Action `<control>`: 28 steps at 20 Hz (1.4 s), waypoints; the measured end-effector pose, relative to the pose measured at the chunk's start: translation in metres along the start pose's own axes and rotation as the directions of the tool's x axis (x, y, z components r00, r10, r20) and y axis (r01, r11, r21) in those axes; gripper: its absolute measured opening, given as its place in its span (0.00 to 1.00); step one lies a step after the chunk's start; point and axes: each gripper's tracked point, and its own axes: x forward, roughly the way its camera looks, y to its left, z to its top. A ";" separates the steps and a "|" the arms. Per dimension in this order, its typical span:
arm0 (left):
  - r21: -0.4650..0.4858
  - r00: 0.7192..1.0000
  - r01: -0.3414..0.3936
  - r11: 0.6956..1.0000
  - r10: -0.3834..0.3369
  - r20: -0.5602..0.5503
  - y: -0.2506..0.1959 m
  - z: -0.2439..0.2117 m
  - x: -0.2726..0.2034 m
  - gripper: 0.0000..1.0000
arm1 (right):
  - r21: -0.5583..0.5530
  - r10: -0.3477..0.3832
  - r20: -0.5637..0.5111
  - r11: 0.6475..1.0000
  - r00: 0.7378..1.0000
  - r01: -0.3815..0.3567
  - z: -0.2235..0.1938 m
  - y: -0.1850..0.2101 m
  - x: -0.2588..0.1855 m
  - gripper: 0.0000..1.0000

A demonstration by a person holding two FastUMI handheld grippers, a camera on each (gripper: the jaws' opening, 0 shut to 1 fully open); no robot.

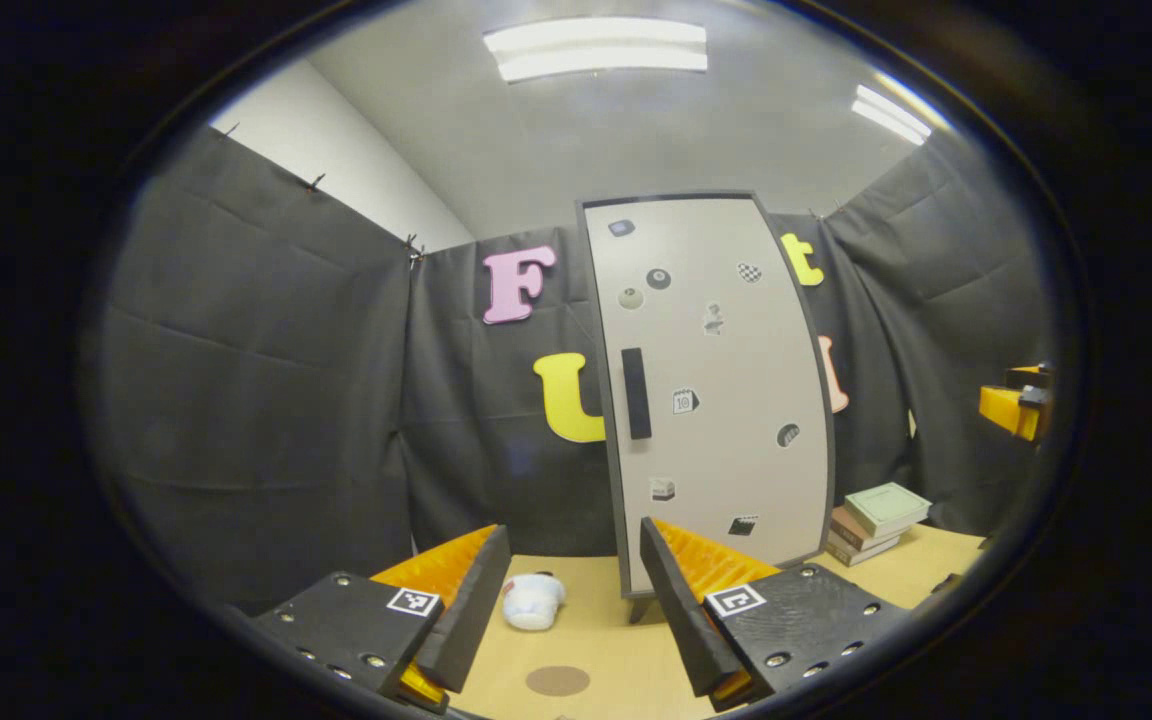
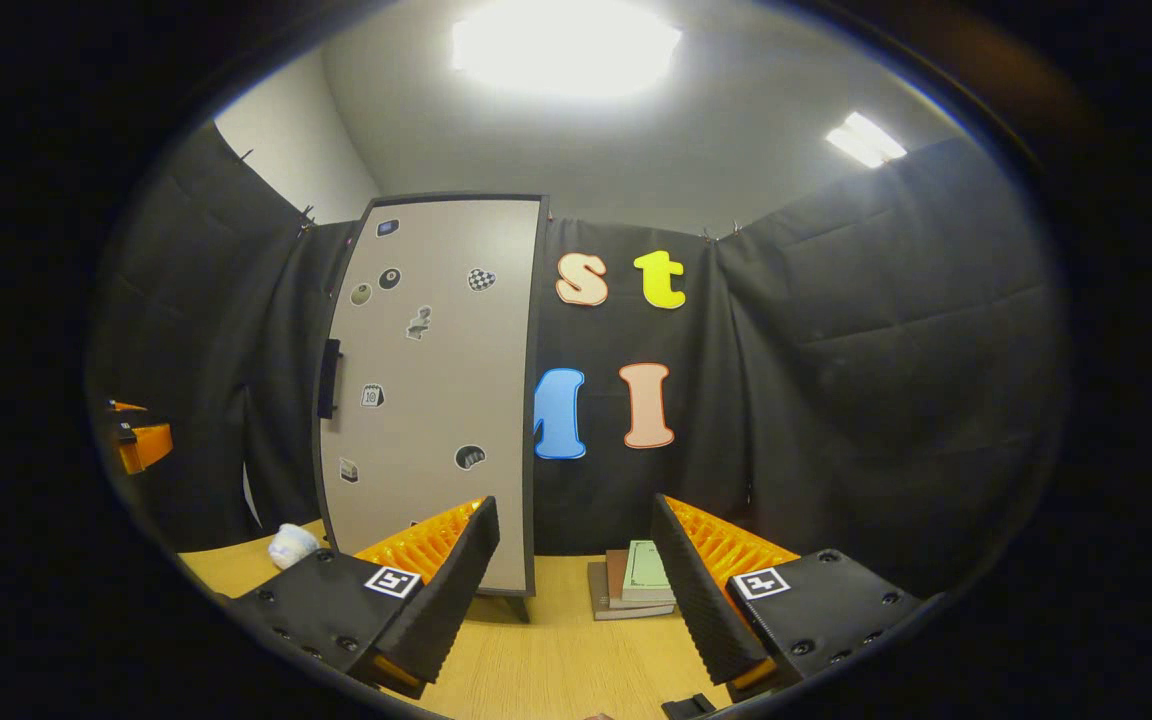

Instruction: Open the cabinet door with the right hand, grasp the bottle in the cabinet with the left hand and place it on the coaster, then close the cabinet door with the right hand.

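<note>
While the cabinet door (image 2: 431, 400) stands closed, bottle presumably hidden behind it, both tongs gape empty; right tongs (image 2: 576, 575) should hook the left-edge handle (image 2: 329, 378) squarely. Coaster (image 1: 557, 681) waits on bench (image 1: 616, 650).

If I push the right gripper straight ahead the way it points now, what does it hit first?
Probably the stack of books on the table, which sits between the open right gripper fingers. The closed cabinet door stands just left of that line; depth is hard to judge.

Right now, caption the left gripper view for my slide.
Open left gripper faces the closed cabinet door, with a coaster and a white cup on the table.
</note>
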 end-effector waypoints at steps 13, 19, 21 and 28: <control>0.014 0.993 -0.120 0.993 0.121 -0.016 -0.018 -0.001 -0.017 0.81 | 0.024 0.128 0.016 0.991 0.992 -0.129 0.008 -0.006 0.036 0.97; 0.041 0.987 -0.160 0.986 0.160 -0.001 0.004 0.001 -0.016 0.79 | 0.043 0.165 0.033 0.985 0.986 -0.166 0.016 0.019 0.054 0.97; 0.044 0.988 -0.156 0.987 0.156 0.006 0.014 0.001 -0.007 0.80 | 0.040 0.170 0.037 0.984 0.985 -0.172 0.022 0.034 0.062 0.98; 0.019 0.987 -0.162 0.987 0.162 0.004 0.070 -0.015 0.024 0.81 | 0.025 0.191 0.048 0.981 0.980 -0.193 0.048 0.095 0.097 0.96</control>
